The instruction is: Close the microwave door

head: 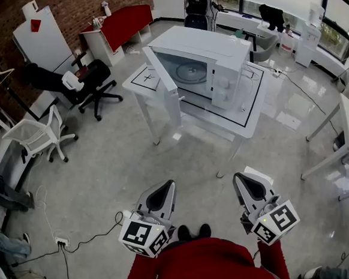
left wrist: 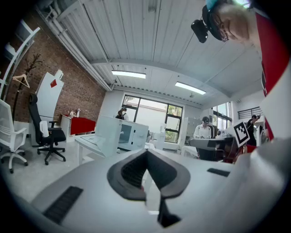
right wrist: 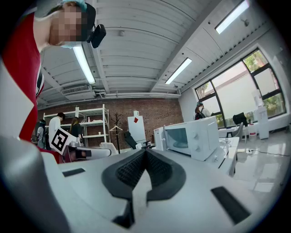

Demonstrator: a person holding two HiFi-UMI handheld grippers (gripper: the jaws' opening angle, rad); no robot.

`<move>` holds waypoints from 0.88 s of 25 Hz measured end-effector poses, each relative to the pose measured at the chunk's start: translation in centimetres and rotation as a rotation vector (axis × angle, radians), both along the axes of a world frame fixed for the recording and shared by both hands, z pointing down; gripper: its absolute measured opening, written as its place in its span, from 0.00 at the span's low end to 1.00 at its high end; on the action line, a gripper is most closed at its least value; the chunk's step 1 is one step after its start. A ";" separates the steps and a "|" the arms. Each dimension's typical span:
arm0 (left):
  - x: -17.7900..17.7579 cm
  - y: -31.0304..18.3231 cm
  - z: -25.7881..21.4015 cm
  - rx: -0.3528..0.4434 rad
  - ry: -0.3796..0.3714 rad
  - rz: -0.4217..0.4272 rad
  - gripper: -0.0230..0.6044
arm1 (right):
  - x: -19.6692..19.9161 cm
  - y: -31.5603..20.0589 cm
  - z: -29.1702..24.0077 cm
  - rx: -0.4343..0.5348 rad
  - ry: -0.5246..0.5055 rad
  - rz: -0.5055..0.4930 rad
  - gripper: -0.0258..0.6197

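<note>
Down by my waist, low in the head view, I hold my left gripper [head: 164, 189] and my right gripper [head: 246, 183] side by side, a little apart, both pointing about level across the room. My left gripper's own view shows its two dark fingers [left wrist: 129, 175] clenched, tips pressed together, with nothing caught between them. My right gripper's view shows the same: its fingers [right wrist: 125, 175] meet at the tips and grasp nothing.

Ahead of me, well apart from both grippers and across a stretch of bare grey floor [head: 122, 164], stands the white microwave [head: 207, 58]. It sits on a white table [head: 253, 108] marked with a black outline. Its door [head: 164, 85] is swung wide open on the left side, standing out toward me past the table's front edge, so I see the round plate inside the oven. Two knobs sit on the panel at the right of the opening.

Off to the left, near the brick wall, are a black office chair [head: 95, 82] and a white chair [head: 38, 131].
</note>
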State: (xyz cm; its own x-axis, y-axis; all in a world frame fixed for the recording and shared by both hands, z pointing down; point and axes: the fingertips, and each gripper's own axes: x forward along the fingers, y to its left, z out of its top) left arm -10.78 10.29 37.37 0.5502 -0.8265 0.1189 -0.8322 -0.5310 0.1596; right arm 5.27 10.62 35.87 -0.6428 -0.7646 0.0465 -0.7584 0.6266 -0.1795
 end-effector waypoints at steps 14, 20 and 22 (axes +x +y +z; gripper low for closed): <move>-0.1 0.4 0.1 -0.004 0.012 -0.003 0.05 | 0.1 0.5 -0.1 0.002 0.008 0.001 0.06; 0.1 0.3 0.4 -0.015 0.010 -0.002 0.05 | -0.1 0.8 -0.1 0.000 -0.029 -0.032 0.06; 0.1 0.4 0.5 -0.020 0.010 -0.003 0.05 | -0.2 1.0 0.0 -0.009 -0.041 -0.042 0.06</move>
State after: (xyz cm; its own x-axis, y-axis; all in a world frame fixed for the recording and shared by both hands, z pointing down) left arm -10.68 10.64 37.89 0.5490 -0.8256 0.1304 -0.8321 -0.5252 0.1785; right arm 5.09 11.60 35.90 -0.6762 -0.7363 0.0259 -0.7230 0.6563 -0.2157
